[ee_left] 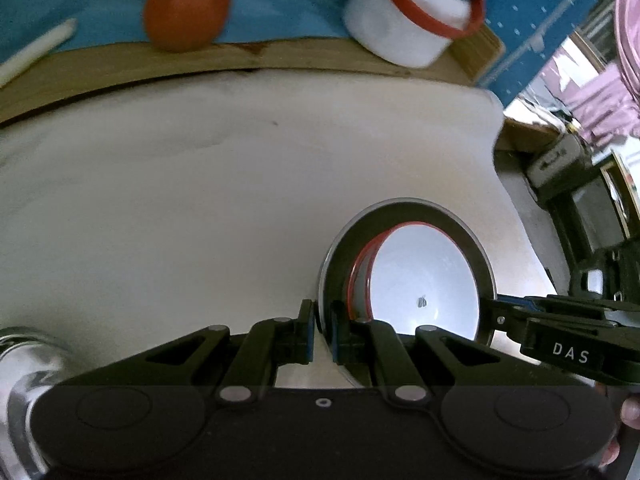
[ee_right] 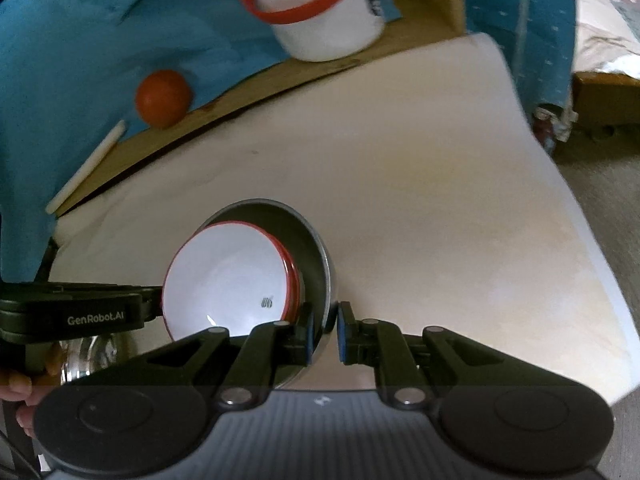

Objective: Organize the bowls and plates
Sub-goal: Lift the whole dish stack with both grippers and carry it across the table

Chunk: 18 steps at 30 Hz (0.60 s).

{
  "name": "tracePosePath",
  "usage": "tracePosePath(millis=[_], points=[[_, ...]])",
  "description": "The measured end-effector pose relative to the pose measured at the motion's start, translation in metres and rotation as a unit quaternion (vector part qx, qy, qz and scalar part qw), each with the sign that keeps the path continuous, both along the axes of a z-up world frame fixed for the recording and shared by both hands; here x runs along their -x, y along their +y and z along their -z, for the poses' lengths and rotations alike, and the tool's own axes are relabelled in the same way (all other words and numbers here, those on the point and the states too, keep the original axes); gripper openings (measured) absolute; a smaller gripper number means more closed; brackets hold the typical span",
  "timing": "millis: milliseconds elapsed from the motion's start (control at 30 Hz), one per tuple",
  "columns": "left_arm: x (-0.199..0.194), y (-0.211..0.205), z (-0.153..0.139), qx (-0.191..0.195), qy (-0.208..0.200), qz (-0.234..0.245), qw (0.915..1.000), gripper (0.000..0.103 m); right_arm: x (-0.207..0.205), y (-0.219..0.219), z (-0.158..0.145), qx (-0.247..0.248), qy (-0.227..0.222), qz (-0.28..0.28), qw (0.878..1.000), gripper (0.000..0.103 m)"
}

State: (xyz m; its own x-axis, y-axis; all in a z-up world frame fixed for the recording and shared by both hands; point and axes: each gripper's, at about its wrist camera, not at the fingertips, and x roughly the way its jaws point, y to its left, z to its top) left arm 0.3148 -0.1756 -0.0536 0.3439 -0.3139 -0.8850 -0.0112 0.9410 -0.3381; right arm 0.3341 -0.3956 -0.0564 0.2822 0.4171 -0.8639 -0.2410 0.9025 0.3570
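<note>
Both my tongs, left tongs (ee_left: 322, 334) and right tongs (ee_right: 325, 332), clamp opposite rims of the steel bowl (ee_left: 340, 240); tilting could slide out the stacked red-rimmed bowls (ee_left: 424, 276).

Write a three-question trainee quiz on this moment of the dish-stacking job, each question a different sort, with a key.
1. True or false: both claws grip the rim of the metal bowl.
2. What lies nested inside it? A) an orange B) red-rimmed white dishes C) nothing
3. Fill in: the red-rimmed white mug stands on the ____ board.

Key:
1. True: left claw and right claw pinch opposite sides.
2. B: red-rimmed white dishes.
3. Wooden.
</note>
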Motion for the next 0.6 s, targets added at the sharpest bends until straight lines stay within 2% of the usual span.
tracePosePath(millis=[600], points=[[0.028,0.069,-0.016,-0.008,-0.009,-0.088,0.9961,0.006,-0.001,0.072,-0.005,-0.004,-0.012,-0.091,0.996,0.013]])
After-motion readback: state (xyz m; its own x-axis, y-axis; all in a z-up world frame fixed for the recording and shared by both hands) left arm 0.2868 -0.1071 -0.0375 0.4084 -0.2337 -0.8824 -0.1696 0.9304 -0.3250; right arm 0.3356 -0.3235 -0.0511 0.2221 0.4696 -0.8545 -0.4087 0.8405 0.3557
